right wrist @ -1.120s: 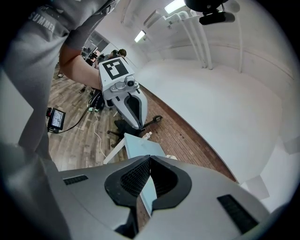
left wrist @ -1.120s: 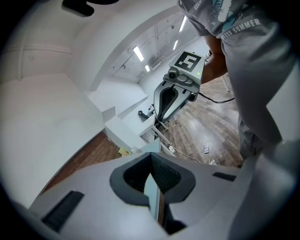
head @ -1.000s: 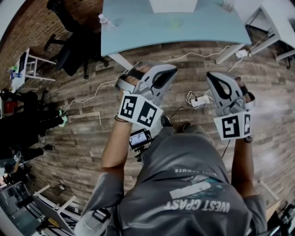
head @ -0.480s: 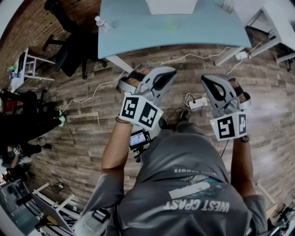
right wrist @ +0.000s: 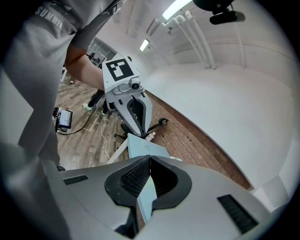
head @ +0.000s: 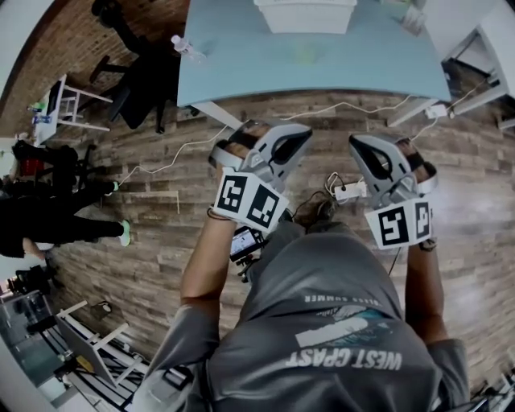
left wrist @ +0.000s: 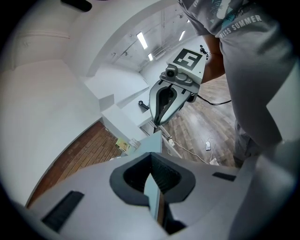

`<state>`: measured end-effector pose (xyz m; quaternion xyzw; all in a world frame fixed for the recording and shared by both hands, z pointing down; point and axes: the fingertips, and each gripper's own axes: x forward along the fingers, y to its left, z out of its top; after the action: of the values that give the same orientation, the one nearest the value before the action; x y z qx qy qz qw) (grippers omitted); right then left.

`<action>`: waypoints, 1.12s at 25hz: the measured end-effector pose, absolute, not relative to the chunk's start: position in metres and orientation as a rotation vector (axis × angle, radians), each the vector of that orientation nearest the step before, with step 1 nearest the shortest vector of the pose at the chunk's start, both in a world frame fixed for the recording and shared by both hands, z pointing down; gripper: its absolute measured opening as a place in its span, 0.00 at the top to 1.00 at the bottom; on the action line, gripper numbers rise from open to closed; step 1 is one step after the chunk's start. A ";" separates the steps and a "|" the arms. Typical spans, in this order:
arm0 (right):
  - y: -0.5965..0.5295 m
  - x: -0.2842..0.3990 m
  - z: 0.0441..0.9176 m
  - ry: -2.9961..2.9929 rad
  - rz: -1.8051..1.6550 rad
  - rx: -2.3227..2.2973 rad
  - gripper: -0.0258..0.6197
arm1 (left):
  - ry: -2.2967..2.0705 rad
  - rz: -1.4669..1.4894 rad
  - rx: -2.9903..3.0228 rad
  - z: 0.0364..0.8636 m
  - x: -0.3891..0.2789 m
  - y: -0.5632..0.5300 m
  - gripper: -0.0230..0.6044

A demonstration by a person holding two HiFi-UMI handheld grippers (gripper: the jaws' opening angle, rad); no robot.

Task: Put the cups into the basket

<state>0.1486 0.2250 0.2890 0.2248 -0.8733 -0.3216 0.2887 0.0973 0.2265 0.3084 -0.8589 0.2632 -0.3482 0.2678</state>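
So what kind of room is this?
Probably an office or a workroom. There's a big pale-blue table, a black office chair beside it, and cables with a power strip trailing over the wood-plank floor.

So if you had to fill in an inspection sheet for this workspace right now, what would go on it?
Surface: light blue table, ahead of the person, mostly bare.
Job's things: white container, probably the basket, at the table's far edge; cups too small to make out.
Clutter: bottle lying by the table's left edge.
Grippers: left gripper and right gripper both shut, empty, held above the floor short of the table.
Cables: white cable trails across the floor; power strip below the grippers.
Surroundings: wood-plank floor, black office chair, a bystander at left.
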 end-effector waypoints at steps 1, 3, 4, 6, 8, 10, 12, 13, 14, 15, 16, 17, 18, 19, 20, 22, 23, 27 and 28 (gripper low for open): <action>0.222 0.149 0.290 -2.334 -0.859 0.592 0.94 | 0.711 -0.946 -2.317 0.309 0.098 0.224 0.96; 0.220 0.149 0.291 -2.342 -0.855 0.586 0.94 | 0.710 -0.956 -2.318 0.310 0.099 0.222 0.96; 0.219 0.149 0.291 -2.347 -0.853 0.584 0.94 | 0.710 -0.959 -2.317 0.310 0.099 0.220 0.96; 0.215 0.149 0.291 -2.354 -0.846 0.592 0.94 | 0.707 -0.963 -2.316 0.310 0.099 0.216 0.96; 0.209 0.148 0.292 -2.353 -0.839 0.605 0.94 | 0.697 -0.961 -2.316 0.309 0.097 0.211 0.96; 0.202 0.141 0.291 -2.346 -0.830 0.626 0.94 | 0.681 -0.953 -2.318 0.309 0.090 0.204 0.96; 0.195 0.133 0.292 -2.328 -0.823 0.639 0.94 | 0.664 -0.940 -2.322 0.309 0.081 0.197 0.96; 0.192 0.130 0.292 -2.318 -0.820 0.644 0.94 | 0.653 -0.933 -2.325 0.310 0.077 0.193 0.96; 0.190 0.126 0.292 -2.310 -0.816 0.649 0.94 | 0.643 -0.926 -2.328 0.310 0.074 0.190 0.96; 0.187 0.122 0.291 -2.303 -0.813 0.655 0.94 | 0.634 -0.919 -2.329 0.310 0.070 0.186 0.96; 0.183 0.118 0.291 -2.296 -0.810 0.662 0.94 | 0.626 -0.913 -2.328 0.309 0.065 0.181 0.96; 0.179 0.113 0.290 -2.289 -0.807 0.668 0.94 | 0.622 -0.907 -2.326 0.308 0.059 0.177 0.96; 0.175 0.107 0.290 -2.281 -0.806 0.673 0.94 | 0.618 -0.899 -2.327 0.308 0.054 0.173 0.96; 0.172 0.102 0.291 -2.273 -0.806 0.675 0.94 | 0.615 -0.890 -2.328 0.308 0.048 0.170 0.96; 0.170 0.096 0.290 -2.266 -0.807 0.679 0.94 | 0.611 -0.880 -2.330 0.308 0.043 0.167 0.96; 0.166 0.084 0.289 -2.254 -0.811 0.688 0.94 | 0.606 -0.865 -2.331 0.309 0.032 0.162 0.96; 0.164 0.080 0.289 -2.247 -0.813 0.692 0.94 | 0.603 -0.860 -2.332 0.310 0.026 0.159 0.96; 0.163 0.069 0.290 -2.230 -0.803 0.722 0.94 | 0.595 -0.833 -2.337 0.313 0.015 0.155 0.96; 0.162 0.068 0.291 -2.225 -0.802 0.725 0.94 | 0.593 -0.827 -2.336 0.313 0.013 0.154 0.96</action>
<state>0.0677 0.1624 0.2909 0.2768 -0.8497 -0.3064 0.3277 0.0134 0.1543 0.3129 -0.8767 0.2224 -0.3104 0.2924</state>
